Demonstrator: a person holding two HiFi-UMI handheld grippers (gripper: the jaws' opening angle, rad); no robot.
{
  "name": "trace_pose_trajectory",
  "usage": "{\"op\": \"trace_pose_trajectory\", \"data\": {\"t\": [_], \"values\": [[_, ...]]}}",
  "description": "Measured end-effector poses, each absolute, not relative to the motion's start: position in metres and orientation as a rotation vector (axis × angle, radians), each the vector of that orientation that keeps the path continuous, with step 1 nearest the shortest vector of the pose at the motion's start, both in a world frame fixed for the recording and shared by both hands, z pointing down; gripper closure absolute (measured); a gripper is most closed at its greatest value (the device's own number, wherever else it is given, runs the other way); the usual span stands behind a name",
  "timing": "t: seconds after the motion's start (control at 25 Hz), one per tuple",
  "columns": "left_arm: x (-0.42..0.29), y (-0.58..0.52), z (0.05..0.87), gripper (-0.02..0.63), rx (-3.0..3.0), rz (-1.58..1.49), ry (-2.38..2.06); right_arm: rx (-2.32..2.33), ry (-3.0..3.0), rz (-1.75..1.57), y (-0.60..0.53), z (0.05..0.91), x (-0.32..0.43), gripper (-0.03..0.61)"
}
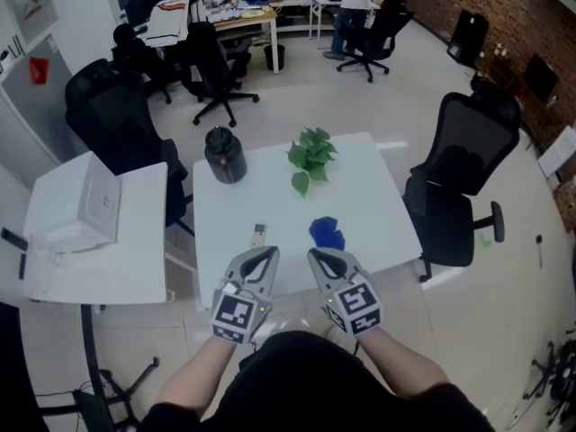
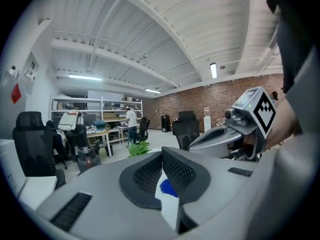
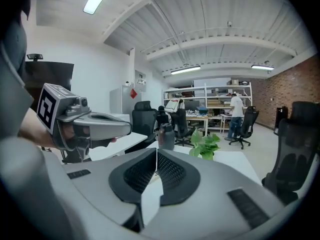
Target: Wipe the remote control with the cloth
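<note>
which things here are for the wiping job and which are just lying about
For the job:
remote
cloth

Lying about:
plant
jug
box

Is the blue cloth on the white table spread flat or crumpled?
Crumpled: the blue fabric cloth lies bunched in a heap on the white table.

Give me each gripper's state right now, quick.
Left gripper: shut, holding nothing.
Right gripper: shut, holding nothing.
</note>
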State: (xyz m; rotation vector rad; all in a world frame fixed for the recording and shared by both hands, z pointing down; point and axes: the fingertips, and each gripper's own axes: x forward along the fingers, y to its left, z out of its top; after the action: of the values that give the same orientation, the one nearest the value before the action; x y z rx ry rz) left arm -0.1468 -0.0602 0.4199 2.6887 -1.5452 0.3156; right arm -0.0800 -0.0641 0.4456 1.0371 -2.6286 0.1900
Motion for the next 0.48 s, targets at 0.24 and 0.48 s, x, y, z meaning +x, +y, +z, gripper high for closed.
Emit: {"op": "trace_pose_trajectory", "data": {"t": [0.24,0.48], "values": [[-0.148,-0.052,0.423,0.612,2.679,0.334,-1.538,1.025,-2.645,0.188,-0.055,0.439,-0.092,0.569],[-0.147,-0.046,0.432,0.612,2.686,0.382,-1.52,1.015,-2.647,0.169,-0.05,0.433,-0.097,0.569]]}}
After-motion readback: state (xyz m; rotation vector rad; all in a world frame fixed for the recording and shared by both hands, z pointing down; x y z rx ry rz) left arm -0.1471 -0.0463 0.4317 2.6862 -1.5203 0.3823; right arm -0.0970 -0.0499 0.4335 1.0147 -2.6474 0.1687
